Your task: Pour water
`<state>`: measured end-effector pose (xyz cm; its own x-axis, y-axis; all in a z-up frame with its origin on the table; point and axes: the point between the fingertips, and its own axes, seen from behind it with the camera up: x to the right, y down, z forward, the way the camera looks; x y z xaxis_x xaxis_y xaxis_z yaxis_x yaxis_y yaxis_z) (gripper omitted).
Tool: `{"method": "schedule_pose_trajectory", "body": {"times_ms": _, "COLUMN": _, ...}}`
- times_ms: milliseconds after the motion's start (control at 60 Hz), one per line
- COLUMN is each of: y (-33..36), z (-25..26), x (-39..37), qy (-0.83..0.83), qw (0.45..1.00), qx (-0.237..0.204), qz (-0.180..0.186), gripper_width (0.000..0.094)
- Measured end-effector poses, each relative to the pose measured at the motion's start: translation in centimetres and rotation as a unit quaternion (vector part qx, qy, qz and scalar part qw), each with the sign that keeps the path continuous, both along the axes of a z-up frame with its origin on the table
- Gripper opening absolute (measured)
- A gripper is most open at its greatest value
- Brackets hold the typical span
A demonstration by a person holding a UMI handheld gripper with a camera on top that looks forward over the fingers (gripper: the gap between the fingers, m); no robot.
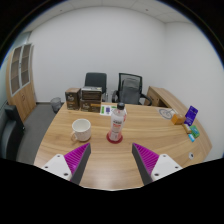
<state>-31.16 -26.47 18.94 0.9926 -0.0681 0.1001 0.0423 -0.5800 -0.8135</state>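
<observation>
wooden surface (100, 160) is seen carrying a clear bottle (118, 123) with a red cap, standing on a red coaster beyond the tool (112, 160), at twelve o'clock; a white mug (81, 129) sits at ten o'clock. the tool is released, fingers spread, nothing held. the approach step appears in hand; next, the bottle must be reached and clasped.

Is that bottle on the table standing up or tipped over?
Upright. The bottle stands on its base, red cap on top, beside the white cup. The open tongs are short of it.
</observation>
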Motion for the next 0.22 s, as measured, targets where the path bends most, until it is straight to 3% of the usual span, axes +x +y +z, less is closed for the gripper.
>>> {"method": "schedule_pose_trajectory", "body": {"times_ms": 217, "y": 0.5, "z": 1.8, "x": -0.6, "qy": -0.007, "qw": 1.000, "qx": 0.018, "qz": -0.005, "gripper_width": 0.0854}}
